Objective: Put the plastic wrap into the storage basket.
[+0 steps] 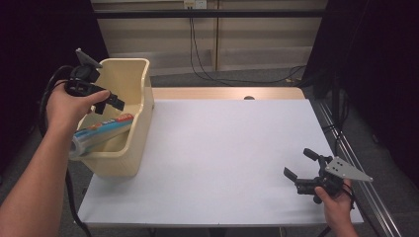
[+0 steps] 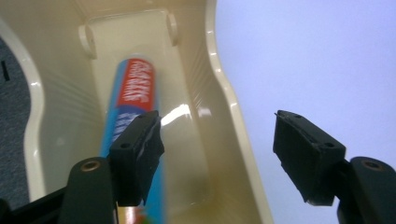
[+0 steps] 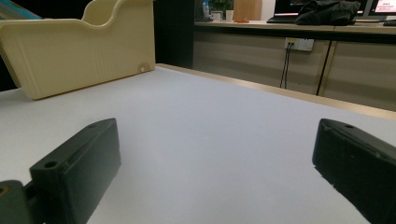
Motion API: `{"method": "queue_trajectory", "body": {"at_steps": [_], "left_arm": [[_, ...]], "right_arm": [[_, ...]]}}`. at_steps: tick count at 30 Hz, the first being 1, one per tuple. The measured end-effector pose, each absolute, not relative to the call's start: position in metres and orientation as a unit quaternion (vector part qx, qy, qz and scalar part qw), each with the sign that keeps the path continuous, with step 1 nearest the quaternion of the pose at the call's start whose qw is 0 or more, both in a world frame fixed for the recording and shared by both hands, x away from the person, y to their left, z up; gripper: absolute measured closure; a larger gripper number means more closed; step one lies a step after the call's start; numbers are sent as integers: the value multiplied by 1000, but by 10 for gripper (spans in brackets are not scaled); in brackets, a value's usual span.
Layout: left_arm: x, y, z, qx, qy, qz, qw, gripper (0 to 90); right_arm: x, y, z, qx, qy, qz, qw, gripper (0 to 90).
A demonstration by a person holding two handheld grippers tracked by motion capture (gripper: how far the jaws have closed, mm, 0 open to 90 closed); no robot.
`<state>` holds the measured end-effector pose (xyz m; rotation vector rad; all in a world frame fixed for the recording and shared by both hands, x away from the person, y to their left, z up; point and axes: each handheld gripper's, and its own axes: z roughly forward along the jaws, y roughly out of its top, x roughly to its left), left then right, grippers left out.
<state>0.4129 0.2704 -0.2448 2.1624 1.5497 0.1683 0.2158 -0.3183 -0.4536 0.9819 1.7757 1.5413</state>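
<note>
A cream plastic bin [image 1: 141, 106] stands at the table's left edge. Inside it lies a blue and red roll of plastic wrap [image 1: 101, 131], one end sticking out over the near rim. My left gripper [image 1: 109, 102] hovers open above the bin's left side, nothing between its jaws. In the left gripper view the roll [image 2: 133, 95] lies along the bin's floor below the left fingertip [image 2: 140, 149], and the bin wall [image 2: 229, 107] runs between the jaws. My right gripper [image 1: 300, 164] is open near the table's front right corner, just above the surface. The bin [image 3: 79, 51] shows far off in the right gripper view.
The white table top [image 1: 222, 148] stretches between the bin and the right gripper. A wooden strip [image 1: 227, 93] runs along its far edge. Cables [image 1: 197, 64] hang down a panel behind the table. Dark floor lies on both sides.
</note>
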Motion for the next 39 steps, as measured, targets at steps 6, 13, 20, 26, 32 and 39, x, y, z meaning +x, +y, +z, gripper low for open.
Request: {"method": "queue_trajectory", "body": {"at_steps": [6, 13, 20, 26, 32, 39], "left_arm": [[413, 260, -249, 797, 551, 51, 241, 294], [411, 246, -255, 805, 538, 43, 246, 280], [411, 232, -261, 817, 518, 35, 250, 263], [409, 215, -267, 832, 495, 26, 249, 256], [407, 202, -272, 838, 482, 18, 255, 249], [403, 189, -281, 848, 463, 7, 258, 245]], "right_arm": [[216, -318, -454, 369, 667, 578, 292, 5], [215, -317, -453, 367, 667, 579, 292, 5], [215, -318, -453, 369, 665, 579, 292, 5], [215, -318, -453, 369, 666, 579, 292, 5], [215, -318, -453, 367, 667, 579, 292, 5], [215, -318, -453, 367, 667, 579, 291, 5]]}}
